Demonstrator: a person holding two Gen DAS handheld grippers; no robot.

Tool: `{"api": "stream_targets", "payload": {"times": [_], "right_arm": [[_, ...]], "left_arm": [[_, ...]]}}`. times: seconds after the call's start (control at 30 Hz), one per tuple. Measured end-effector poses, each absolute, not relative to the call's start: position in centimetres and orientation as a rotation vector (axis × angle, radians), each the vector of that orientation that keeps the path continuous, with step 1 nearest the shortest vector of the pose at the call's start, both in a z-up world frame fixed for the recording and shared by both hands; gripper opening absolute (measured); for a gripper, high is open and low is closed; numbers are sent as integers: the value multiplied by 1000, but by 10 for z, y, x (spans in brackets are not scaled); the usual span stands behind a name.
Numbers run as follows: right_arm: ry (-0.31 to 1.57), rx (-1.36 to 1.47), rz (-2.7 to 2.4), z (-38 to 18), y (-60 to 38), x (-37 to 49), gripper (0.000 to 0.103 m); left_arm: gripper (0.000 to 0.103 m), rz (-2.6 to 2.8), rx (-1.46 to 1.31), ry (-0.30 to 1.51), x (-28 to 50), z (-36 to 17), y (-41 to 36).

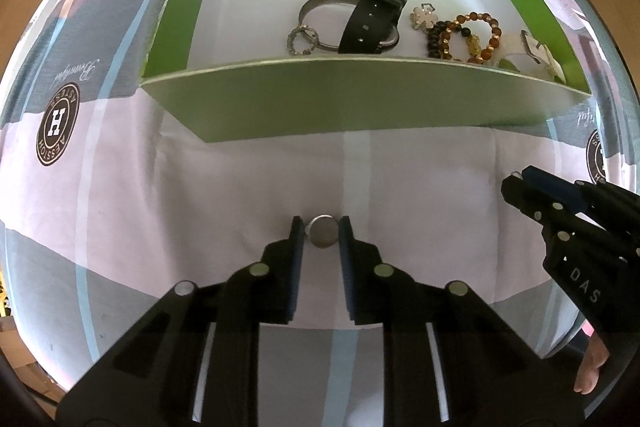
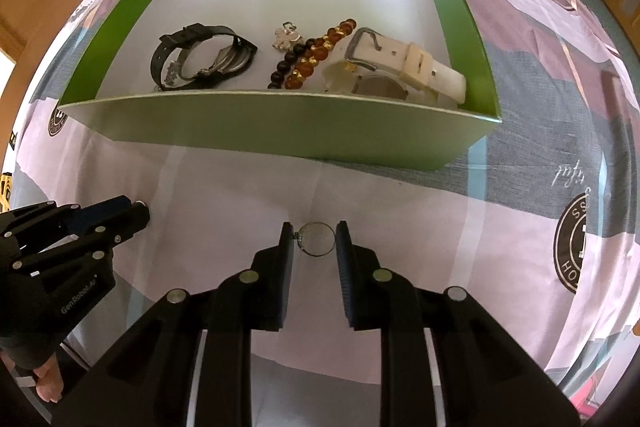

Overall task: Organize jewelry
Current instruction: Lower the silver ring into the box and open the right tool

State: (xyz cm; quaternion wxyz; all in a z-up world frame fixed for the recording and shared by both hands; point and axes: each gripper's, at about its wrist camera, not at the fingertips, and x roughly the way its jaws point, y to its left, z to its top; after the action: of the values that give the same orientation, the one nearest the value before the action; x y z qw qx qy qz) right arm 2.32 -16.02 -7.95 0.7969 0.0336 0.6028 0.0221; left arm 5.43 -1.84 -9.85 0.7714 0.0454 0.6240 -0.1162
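The left gripper clasps a round metal disc-faced ring; the right gripper pinches a thin wire ring, both just above the patterned bedsheet. Ahead, the green box holds watches and bead bracelets along its near wall.
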Motion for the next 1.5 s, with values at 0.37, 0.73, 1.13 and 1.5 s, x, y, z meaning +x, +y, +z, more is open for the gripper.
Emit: {"api": "stream_targets", "payload": {"times": [0.37,0.73,1.13,1.5], "right_arm": [[1291,85,48,-80,-163,23,21],[1225,101,78,-48,-171,10,21],[950,92,106,7,-176,-7,21],[813,132,107,18,-178,7,21]], "left_arm": [[17,-261,90,1315,52,-82,-12],[17,-270,76,1198,35,-40,-11],[17,-231,99,952,30,2,-18],[17,-221,142,830,38,19,-35]]}}
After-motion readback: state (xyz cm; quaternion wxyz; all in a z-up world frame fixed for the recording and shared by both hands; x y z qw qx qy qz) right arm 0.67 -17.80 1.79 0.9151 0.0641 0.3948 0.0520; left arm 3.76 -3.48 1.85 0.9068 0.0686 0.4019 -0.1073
